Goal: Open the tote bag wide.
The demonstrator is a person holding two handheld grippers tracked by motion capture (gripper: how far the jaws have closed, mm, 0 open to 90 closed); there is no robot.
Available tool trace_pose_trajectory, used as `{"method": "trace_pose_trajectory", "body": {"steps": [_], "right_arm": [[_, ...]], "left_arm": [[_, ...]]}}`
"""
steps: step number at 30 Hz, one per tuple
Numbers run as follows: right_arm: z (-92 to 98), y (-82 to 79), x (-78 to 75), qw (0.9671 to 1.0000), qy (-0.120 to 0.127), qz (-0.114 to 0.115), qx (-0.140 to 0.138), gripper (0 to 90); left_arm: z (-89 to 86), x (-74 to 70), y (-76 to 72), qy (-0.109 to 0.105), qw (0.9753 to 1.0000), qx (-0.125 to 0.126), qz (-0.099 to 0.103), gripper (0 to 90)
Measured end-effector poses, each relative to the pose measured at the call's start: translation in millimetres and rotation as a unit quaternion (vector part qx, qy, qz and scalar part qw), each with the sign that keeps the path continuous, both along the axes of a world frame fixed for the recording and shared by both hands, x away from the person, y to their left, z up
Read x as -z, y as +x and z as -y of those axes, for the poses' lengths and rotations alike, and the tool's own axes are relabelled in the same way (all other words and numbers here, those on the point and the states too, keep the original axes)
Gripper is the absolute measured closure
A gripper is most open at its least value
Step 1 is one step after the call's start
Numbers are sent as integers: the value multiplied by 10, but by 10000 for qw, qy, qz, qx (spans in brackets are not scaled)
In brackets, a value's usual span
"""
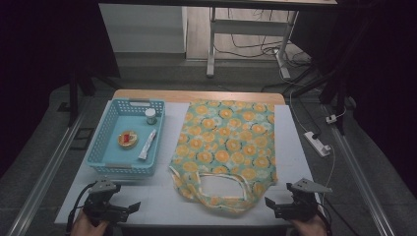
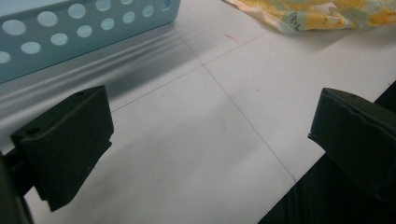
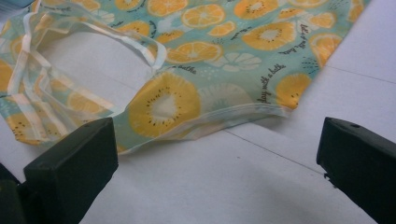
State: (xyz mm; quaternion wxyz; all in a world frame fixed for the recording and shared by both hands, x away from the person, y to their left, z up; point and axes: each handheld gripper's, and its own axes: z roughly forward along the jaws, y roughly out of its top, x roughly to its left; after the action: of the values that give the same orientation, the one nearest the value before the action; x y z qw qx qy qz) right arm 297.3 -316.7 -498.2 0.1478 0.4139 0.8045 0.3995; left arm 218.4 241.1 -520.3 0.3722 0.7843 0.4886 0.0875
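Bag position: fruit-print tote bag (image 1: 226, 142) lies flat at the centre of the high view, on the white table (image 1: 290, 147), with its mouth and handles (image 1: 221, 184) at the lower end, towards the person.
Long axis: runs from the top of the frame down to the bottom centre, handles at the near end.
Bearing from tools: bag mouth sits between the two grippers; it lies up and left of the right gripper (image 1: 275, 204) and up and right of the left gripper (image 1: 129, 206).
Nearer tool: right gripper, judged from its own view, where the bag's hem (image 3: 205, 123) and a handle loop (image 3: 93, 42) lie just beyond the jaws; the left gripper view puts the bag (image 2: 317, 14) far off at upper right.
Left gripper state: jaws spread wide, nothing between them, above bare table just beside the basket wall (image 2: 70, 28).
Right gripper state: jaws spread wide, holding nothing, apart from the bag.
Basket: blue basket (image 1: 105, 147) at left centre, beside the bag, not touching it.
Counts: one bag, two handles, one basket, two grippers.
Basket contents: three things, a small jar (image 1: 150, 116), a round orange item (image 1: 129, 139), a white sachet (image 1: 147, 145).
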Motion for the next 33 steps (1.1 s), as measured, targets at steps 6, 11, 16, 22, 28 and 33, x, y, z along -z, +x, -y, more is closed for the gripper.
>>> {"method": "trace_pose_trajectory", "body": {"steps": [6, 11, 16, 22, 28, 33], "right_arm": [[-25, -10, -1, 10000, -75, 47, -39, 0], [-24, -7, 1, 10000, -56, 38, -66, 0], [-27, -10, 0, 9999, -64, 42, -78, 0], [-39, -13, -2, 9998, -131, 63, -96, 0], [-56, -35, -27, 9999, -93, 130, -67, 0], [-76, -50, -72, 9996, -74, 245, -105, 0]], "left_arm": [[-11, 5, 4, -38, 10000, 1, -44, 0], [-15, 6, 6, -71, 10000, 3, -48, 0], [-7, 5, 5, -43, 10000, 21, -43, 1], [-14, 5, 5, -77, 9999, 34, -55, 0], [3, 4, 3, -31, 9999, 107, -25, 0], [10, 3, 2, -4, 9999, 133, -29, 0]]}}
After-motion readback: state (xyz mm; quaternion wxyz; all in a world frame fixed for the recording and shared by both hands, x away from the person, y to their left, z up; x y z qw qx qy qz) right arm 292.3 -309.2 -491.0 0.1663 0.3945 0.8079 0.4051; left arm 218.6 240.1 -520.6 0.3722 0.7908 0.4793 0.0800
